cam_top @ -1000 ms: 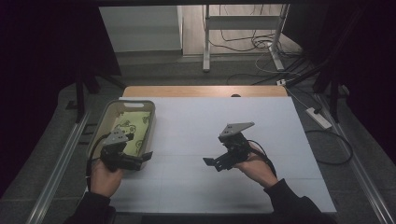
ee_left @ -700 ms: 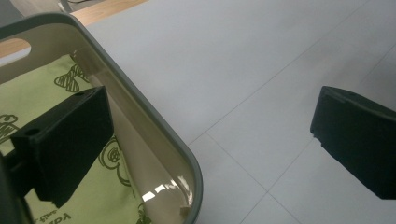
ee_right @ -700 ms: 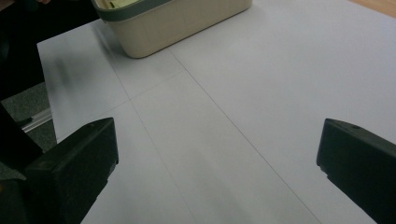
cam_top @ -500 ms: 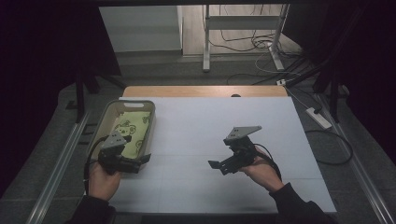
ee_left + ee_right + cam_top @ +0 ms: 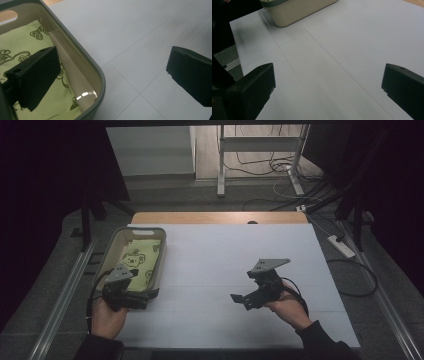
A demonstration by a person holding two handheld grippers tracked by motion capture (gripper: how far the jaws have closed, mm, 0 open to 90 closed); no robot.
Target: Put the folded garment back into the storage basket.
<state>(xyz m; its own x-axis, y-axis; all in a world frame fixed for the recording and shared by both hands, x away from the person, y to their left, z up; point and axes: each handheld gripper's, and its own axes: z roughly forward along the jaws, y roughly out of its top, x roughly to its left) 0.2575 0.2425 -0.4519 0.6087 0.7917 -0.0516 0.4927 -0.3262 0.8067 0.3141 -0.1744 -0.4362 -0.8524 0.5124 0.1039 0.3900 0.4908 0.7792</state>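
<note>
Both tongs are spread and empty: the left gripper (image 5: 142, 299) straddles the basket's (image 5: 161, 257) near rim, the right gripper (image 5: 240, 299) hovers over bare bench (image 5: 220, 250). The green cloth (image 5: 135, 260) already lies inside the basket, so little seems left.

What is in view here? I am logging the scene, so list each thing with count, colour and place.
bin: one, beige with a grey rim, left part of the table.
cloth: one, light green with dark cartoon prints, inside the bin.
table: one, white top with a wooden far edge, centre.
power strip: one, white, floor right of the table.
cables: several, dark, floor beyond the table.
stand: one, white metal, floor beyond the table.
left gripper: one, black, open, astride the bin's near right corner.
right gripper: one, black, open, above bare table.
hands: two, near edge, one on each gripper.
</note>
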